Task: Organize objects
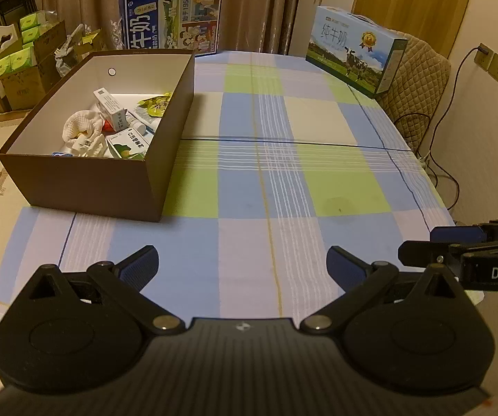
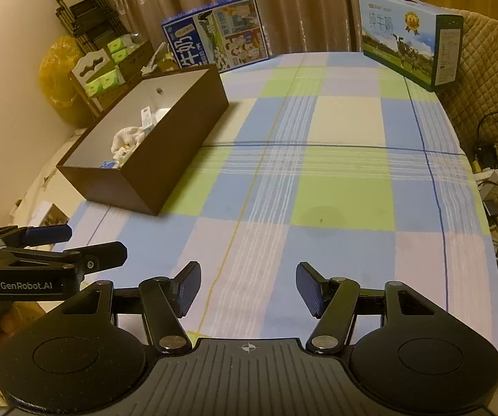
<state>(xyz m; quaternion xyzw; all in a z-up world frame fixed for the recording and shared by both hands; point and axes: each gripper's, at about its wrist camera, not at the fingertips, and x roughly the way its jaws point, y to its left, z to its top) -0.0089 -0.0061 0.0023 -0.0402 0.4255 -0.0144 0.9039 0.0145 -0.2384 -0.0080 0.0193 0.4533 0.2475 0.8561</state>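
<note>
A brown open box (image 1: 86, 180) stands at the table's left side and holds several small items: a white cloth (image 1: 79, 123), small cartons (image 1: 112, 105) and a green packet (image 1: 155, 104). It also shows in the right wrist view (image 2: 134, 180). My left gripper (image 1: 242, 267) is open and empty, low over the near edge of the checked tablecloth (image 1: 283, 173). My right gripper (image 2: 249, 287) is open and empty beside it, also near the front edge. Each gripper shows in the other's view, the right one (image 1: 422, 246) and the left one (image 2: 86, 246).
Two milk cartons stand at the far edge: a dark blue one (image 1: 172, 20) behind the box and a light blue one (image 1: 356, 48) at the far right. A quilted chair (image 1: 419, 79), cables and wall sockets (image 1: 491, 62) lie right. Shelves with green packs (image 1: 23, 45) stand left.
</note>
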